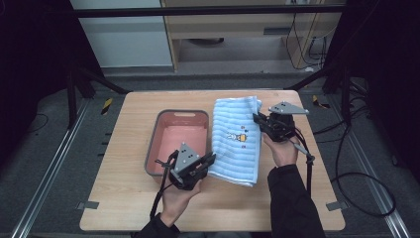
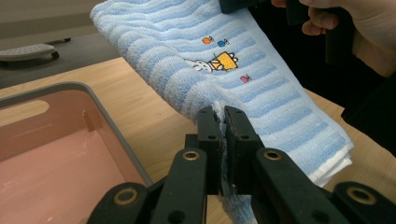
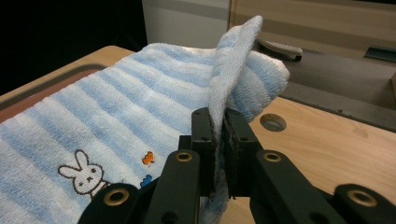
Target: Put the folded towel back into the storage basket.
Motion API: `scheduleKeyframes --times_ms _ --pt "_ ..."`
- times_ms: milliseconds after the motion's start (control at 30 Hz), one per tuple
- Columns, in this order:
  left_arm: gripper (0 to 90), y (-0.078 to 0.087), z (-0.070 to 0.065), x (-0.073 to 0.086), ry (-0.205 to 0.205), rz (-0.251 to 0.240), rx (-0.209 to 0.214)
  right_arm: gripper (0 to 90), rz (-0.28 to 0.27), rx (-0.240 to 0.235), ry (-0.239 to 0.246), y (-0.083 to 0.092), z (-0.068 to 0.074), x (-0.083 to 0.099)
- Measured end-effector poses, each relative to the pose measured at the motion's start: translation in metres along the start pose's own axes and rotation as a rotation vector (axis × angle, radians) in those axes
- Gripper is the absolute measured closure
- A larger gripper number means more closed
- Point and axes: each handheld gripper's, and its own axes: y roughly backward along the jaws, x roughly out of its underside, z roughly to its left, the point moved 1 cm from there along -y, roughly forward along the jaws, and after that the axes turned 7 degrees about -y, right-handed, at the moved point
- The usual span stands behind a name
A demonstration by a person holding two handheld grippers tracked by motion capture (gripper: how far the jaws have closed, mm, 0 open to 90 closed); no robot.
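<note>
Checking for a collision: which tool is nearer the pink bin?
Left. The left tool sits at the pink bin, near its corner; the right tool is across the towel.

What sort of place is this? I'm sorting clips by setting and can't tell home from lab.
Probably a lab or recording workspace, not a home. A small wooden table stands inside a dark metal frame, loose cables trail over the grey floor, and marker tape lies near the frame's legs.

Towel [image 1: 236,139] on table [image 1: 124,208], right of bin [image 1: 154,144].
</note>
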Motion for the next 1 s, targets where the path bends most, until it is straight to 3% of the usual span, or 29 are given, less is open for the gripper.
scheduleKeyframes --times_ms 367,1000 --pt "85.3 0.018 0.018 -0.005 0.004 -0.023 -0.035 84.1 -0.02 -0.021 0.036 -0.014 0.027 -0.025" --pt "85.3 0.055 0.055 -0.004 0.01 -0.033 -0.129 84.1 -0.056 -0.08 0.051 -0.043 0.069 -0.049"
